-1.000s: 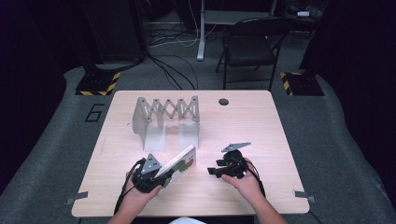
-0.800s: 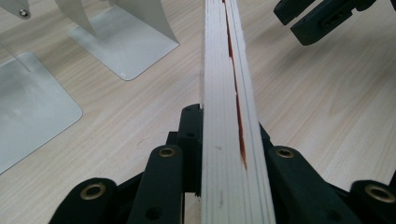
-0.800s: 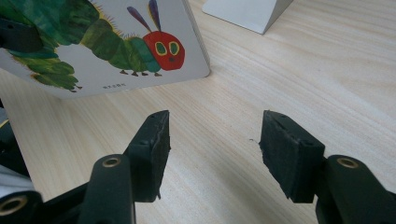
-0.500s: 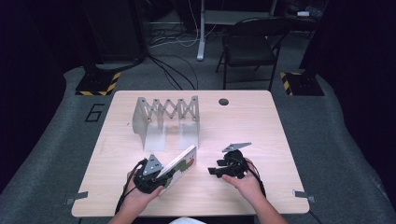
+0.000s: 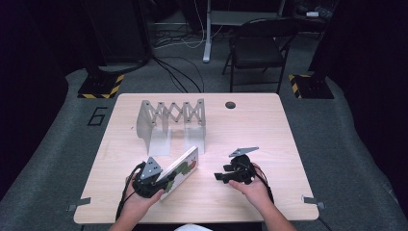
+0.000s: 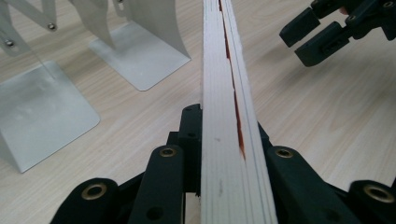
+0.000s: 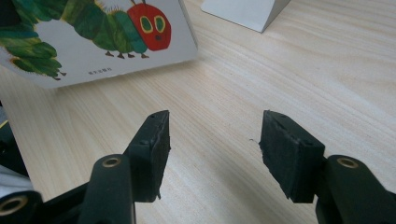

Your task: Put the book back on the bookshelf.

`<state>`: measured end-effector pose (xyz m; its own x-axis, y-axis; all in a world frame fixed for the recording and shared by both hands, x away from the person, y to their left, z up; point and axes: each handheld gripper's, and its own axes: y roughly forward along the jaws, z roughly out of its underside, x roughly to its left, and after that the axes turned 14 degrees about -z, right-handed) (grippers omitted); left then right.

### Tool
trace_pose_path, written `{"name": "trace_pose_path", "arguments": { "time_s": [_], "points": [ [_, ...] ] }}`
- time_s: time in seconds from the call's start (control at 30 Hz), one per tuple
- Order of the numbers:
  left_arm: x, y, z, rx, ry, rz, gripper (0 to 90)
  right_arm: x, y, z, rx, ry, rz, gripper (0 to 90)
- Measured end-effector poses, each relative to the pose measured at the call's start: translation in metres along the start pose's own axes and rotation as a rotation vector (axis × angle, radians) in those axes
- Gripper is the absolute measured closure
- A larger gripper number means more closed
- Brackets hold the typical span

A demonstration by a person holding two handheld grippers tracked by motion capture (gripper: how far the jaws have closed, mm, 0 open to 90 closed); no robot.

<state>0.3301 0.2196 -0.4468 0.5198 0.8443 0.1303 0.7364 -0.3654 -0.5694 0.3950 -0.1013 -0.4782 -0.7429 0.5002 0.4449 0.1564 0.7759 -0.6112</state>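
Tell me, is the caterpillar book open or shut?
Shut: the book shows its page edges pressed together, clamped between the left gripper fingers.

High view looks down on the table point(image 5: 288, 144); both tool views sit close, sharing the book point(image 6: 224, 93).

Left gripper point(image 5: 153, 179) clamped, right gripper point(image 5: 224, 176) jaws apart

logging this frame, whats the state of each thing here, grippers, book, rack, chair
left gripper: shut on the book's edge
right gripper: open, holding nothing, just above the table
book: closed, cover with a caterpillar facing up, tilted off the table in the left gripper
metal rack: upright, scissor bars stretched out, no book in it
folding chair: unfolded, on the floor beyond the table
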Motion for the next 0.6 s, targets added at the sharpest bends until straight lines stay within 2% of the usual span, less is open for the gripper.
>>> {"name": "trace_pose_path", "arguments": {
  "time_s": [0.1, 0.23, 0.27, 0.33, 0.47, 0.53, 0.6],
  "points": [
    [0.004, 0.000, 0.001, 0.000, -0.019, -0.014, 75.9, 0.000, 0.000, 0.000, 0.000, 0.006, 0.002, 42.5],
    [0.009, -0.001, 0.002, -0.001, -0.019, -0.034, 75.9, -0.001, 0.000, 0.000, 0.001, 0.002, 0.002, 42.5],
    [0.010, -0.001, 0.002, -0.001, -0.021, -0.033, 75.9, -0.002, 0.001, 0.000, -0.004, -0.015, 0.003, 42.5],
    [0.011, -0.001, 0.003, -0.006, -0.037, -0.042, 75.9, -0.002, 0.000, 0.000, -0.004, -0.012, 0.004, 42.5],
    [0.013, 0.001, 0.005, -0.005, -0.029, -0.075, 75.9, -0.002, 0.000, 0.000, -0.002, 0.003, 0.003, 42.5],
    [0.014, 0.004, 0.008, -0.001, -0.037, -0.073, 75.9, -0.002, 0.000, 0.000, -0.001, 0.003, 0.004, 42.5],
    [0.016, 0.005, 0.008, 0.017, -0.027, -0.067, 75.9, -0.002, 0.000, 0.000, -0.001, 0.003, 0.004, 42.5]
  ]
}}
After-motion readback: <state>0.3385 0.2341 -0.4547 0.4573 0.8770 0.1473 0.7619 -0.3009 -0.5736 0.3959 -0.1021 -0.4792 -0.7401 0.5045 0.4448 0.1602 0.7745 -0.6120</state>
